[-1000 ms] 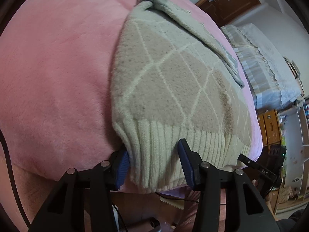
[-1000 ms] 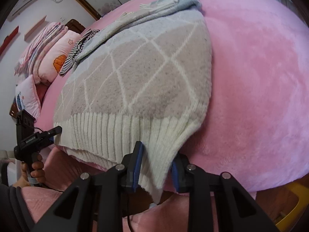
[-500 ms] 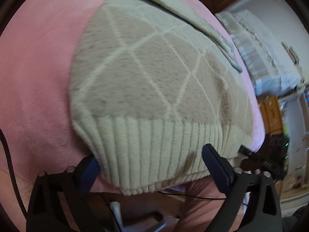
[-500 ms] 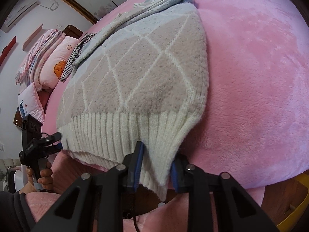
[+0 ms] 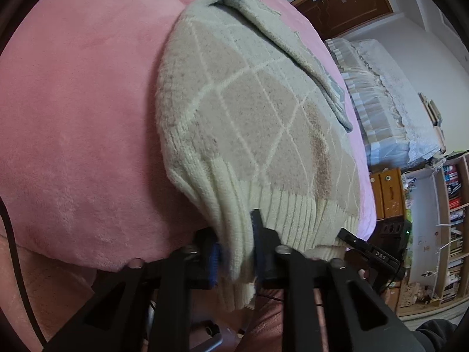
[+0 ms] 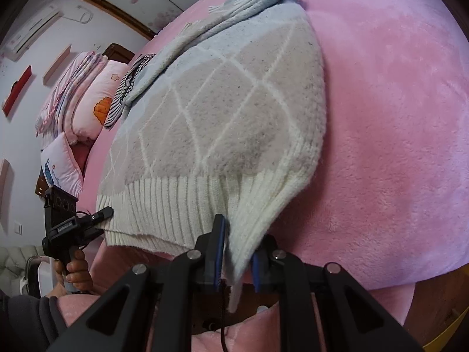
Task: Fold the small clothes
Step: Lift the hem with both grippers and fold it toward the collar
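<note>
A small cream and beige diamond-pattern sweater point(image 5: 252, 108) lies on the pink bed, its ribbed hem hanging over the near edge; it also shows in the right wrist view point(image 6: 222, 123). My left gripper point(image 5: 236, 246) is shut on the hem's left corner. My right gripper point(image 6: 237, 249) is shut on the hem's right corner. Each gripper shows at the far hem corner in the other's view, the left one point(image 6: 99, 217) and the right one point(image 5: 366, 246). A folded sleeve point(image 5: 293, 41) lies across the top of the sweater.
The pink plush blanket point(image 5: 82, 111) covers the bed point(image 6: 395, 117). Pillows and folded bedding point(image 6: 85, 96) and a striped garment point(image 6: 126, 88) lie at the head. A second bed point(image 5: 387, 94), a bookshelf point(image 5: 451, 223) and a wooden door point(image 5: 346, 3) stand beyond.
My left gripper opened wide around the hem half a second ago and has now closed on its left corner. My right gripper has kept its hold on the right corner.
</note>
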`<state>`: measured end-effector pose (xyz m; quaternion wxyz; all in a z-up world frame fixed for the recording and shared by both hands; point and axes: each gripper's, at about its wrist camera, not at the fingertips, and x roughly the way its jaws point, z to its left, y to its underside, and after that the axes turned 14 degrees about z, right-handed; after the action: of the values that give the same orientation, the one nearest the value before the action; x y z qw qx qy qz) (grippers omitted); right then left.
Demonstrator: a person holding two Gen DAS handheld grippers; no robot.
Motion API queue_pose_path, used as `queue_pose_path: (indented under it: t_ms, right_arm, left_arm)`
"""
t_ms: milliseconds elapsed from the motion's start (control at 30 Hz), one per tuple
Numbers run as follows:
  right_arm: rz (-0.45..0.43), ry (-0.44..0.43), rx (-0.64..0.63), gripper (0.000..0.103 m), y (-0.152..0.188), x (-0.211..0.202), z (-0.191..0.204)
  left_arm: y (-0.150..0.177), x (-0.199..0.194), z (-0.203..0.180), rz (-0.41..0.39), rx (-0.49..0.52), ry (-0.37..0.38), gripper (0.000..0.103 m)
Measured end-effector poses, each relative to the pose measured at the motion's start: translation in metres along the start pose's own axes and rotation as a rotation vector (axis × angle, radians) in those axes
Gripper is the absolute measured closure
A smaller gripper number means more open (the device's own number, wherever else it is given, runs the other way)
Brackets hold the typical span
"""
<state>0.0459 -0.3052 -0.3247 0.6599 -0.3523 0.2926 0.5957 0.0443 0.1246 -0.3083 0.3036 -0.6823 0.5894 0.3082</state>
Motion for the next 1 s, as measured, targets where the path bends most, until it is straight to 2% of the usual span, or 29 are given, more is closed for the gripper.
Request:
queue_pose_path:
  t_ms: [100, 267, 467, 567, 700, 800, 900, 1000]
  right_arm:
    - [-0.023, 0.028, -0.033, 0.094, 0.004, -0.011, 0.01]
    - [-0.121, 0.016, -0.103, 0.095, 0.0, -0.051, 0.037]
    - [-0.24, 0.031, -0.212, 0.095, -0.04, -0.096, 0.075]
    - [-0.291, 0.033, -0.256, 0.095, -0.076, -0.112, 0.091]
    - [-0.344, 0.002, -0.222, 0.095, -0.137, -0.127, 0.091]
    - [-0.364, -0.009, -0.185, 0.095, -0.187, -0.127, 0.085]
    - [-0.376, 0.018, -0.162, 0.095, -0.237, -0.119, 0.079]
    - [-0.368, 0.022, -0.119, 0.095, -0.275, -0.105, 0.066]
  left_arm:
    - [-0.005, -0.011, -0.02, -0.03, 0.025, -0.026, 0.093]
    - [-0.029, -0.034, -0.056, -0.074, 0.033, -0.042, 0.094]
    - [-0.074, -0.074, -0.083, -0.152, 0.004, -0.041, 0.094]
    - [-0.112, -0.093, -0.094, -0.201, -0.018, -0.031, 0.094]
    - [-0.18, -0.103, -0.101, -0.24, -0.047, -0.024, 0.094]
    - [-0.23, -0.095, -0.108, -0.26, -0.061, -0.027, 0.094]
    - [-0.28, -0.081, -0.107, -0.269, -0.072, -0.048, 0.094]
    - [-0.318, -0.067, -0.102, -0.264, -0.105, -0.037, 0.094]
